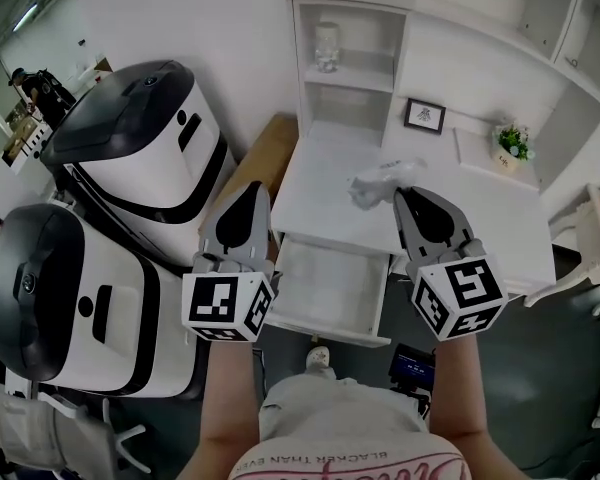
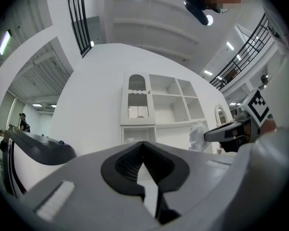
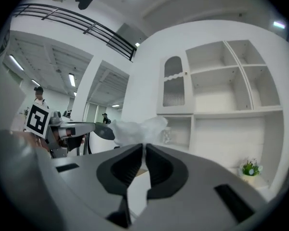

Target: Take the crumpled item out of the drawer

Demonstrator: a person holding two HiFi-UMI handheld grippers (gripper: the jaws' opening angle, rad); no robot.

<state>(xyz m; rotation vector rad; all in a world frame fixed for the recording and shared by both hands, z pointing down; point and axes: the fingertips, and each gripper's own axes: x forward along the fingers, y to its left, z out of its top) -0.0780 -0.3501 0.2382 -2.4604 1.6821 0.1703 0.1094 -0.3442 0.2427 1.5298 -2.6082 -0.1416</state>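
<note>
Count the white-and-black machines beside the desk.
2. The far machine is at the upper left of the head view; the near machine is at the lower left, below it. Others may lie out of frame.

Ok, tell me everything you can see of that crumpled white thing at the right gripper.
The crumpled white item looks like thin, slightly translucent plastic or paper, bunched into a creased wad. The right gripper is shut on its near edge, so it sticks out past the tips. In the head view it shows over the white desk top, outside the open drawer.
</note>
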